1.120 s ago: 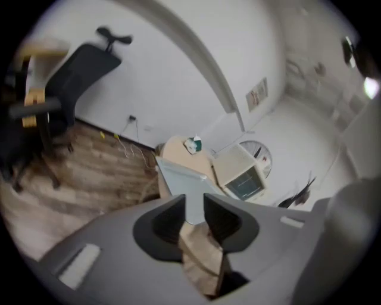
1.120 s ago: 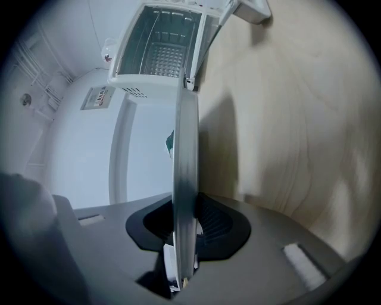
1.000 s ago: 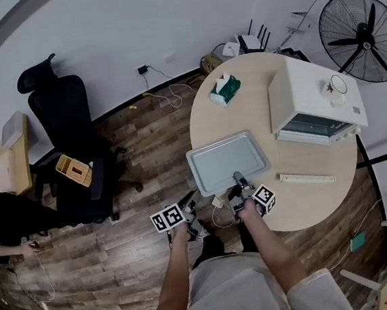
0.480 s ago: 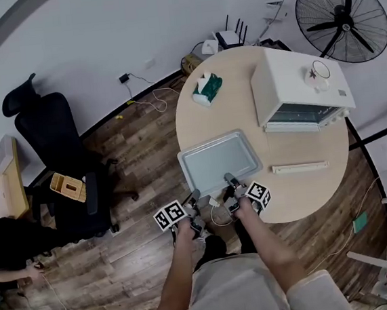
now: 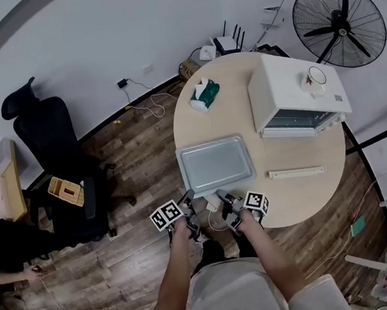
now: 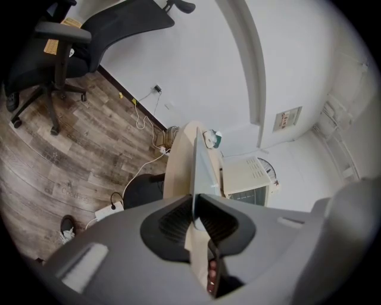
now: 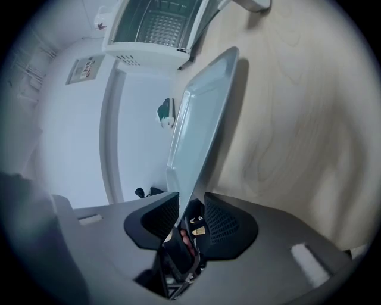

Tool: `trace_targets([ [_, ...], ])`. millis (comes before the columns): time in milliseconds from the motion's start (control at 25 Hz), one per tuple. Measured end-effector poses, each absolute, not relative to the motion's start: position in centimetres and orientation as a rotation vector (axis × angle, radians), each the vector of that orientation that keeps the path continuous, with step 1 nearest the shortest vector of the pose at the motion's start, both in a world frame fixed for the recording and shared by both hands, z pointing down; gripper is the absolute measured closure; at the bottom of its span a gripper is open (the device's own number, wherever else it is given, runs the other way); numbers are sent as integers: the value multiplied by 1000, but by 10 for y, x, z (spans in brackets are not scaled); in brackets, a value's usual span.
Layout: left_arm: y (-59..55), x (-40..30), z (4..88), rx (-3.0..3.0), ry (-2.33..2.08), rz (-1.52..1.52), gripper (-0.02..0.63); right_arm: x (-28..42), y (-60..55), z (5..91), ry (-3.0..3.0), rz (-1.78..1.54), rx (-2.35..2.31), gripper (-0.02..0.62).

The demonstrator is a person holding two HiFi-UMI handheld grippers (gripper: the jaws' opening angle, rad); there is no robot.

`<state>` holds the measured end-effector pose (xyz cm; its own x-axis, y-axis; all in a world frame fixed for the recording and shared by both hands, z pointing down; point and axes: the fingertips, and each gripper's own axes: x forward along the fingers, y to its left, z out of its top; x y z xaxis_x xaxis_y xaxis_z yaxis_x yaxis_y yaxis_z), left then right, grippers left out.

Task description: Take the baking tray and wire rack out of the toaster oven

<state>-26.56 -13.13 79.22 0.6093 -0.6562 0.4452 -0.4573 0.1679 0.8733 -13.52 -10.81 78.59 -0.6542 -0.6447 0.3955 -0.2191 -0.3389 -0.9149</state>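
Note:
The grey baking tray (image 5: 215,164) lies flat on the round wooden table (image 5: 306,198), its left end over the table's edge. My left gripper (image 5: 189,197) is at its near left corner, and in the left gripper view the tray's rim (image 6: 198,156) is pinched between the pads. My right gripper (image 5: 225,198) is at the near rim. Its jaws have just been opening, and the tray's edge (image 7: 199,119) stands between them with a gap on one side. The white toaster oven (image 5: 290,94) stands behind, with the wire rack (image 7: 162,25) inside its open mouth.
A white bar (image 5: 296,172) lies in front of the oven and a mug (image 5: 315,78) stands on top of it. A green tissue box (image 5: 203,93) sits at the table's far side. A fan (image 5: 336,25), an office chair (image 5: 49,141) and floor cables (image 5: 141,108) surround the table.
The right gripper has drawn back from over the tray to its near rim, and its jaws have spread. The left gripper has shifted slightly at the near left corner. The tray stays on the table.

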Motion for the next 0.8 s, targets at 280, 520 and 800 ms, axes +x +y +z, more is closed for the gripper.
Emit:
trace_targets([
  [280, -147, -283, 811, 1487, -1034, -120, 509, -121, -91, 751, 1743, -1945, -1130, 486],
  [520, -155, -288, 830, 1507, -1072, -21, 499, -92, -86, 728, 1895, -1810, -1237, 486],
  [800, -160, -289, 838, 1527, -1119, 46, 499, -57, -86, 701, 1996, -1626, -1365, 486],
])
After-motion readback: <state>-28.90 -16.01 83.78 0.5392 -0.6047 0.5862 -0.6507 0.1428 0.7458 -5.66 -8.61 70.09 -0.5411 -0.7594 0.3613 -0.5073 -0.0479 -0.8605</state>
